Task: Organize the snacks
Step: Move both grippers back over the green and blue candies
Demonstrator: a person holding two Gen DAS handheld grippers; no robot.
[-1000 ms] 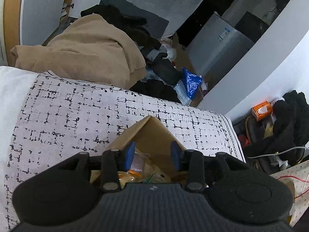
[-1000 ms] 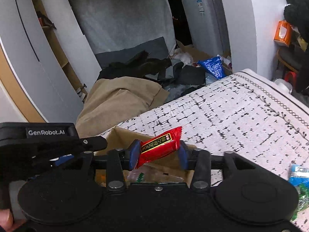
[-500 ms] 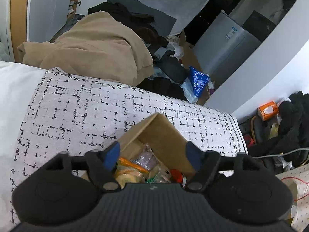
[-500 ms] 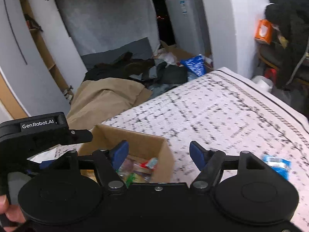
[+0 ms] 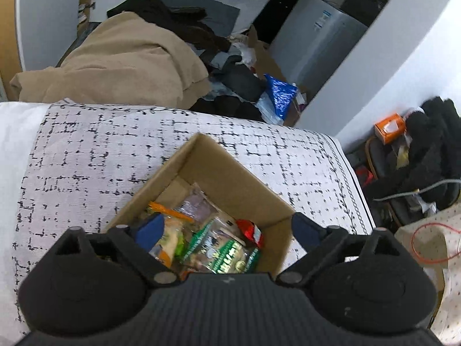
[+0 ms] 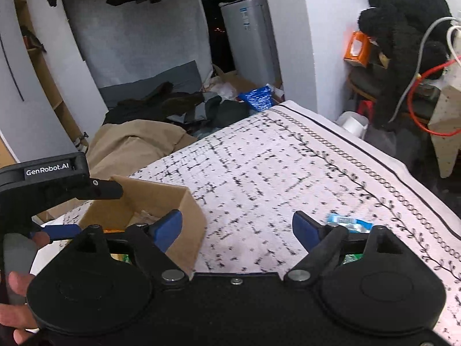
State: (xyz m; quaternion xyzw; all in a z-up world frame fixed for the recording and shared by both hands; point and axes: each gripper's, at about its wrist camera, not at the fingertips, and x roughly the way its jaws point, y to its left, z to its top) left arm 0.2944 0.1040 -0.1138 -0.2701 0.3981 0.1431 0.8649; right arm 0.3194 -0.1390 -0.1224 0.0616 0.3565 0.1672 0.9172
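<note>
left tongs (image 5: 227, 229) opening, empty, over box (image 5: 230, 184) | right tongs (image 6: 237, 227) opening, empty | risk: blue packet (image 6: 348, 225) hiding behind a finger, reach missing it

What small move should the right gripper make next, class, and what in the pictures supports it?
Probably swing the right gripper, whose jaws are opening with nothing between them, toward the blue packet lying loose on the patterned cloth. The cardboard box already holds several snacks, including a red one, so that packet looks like the next to collect.
</note>
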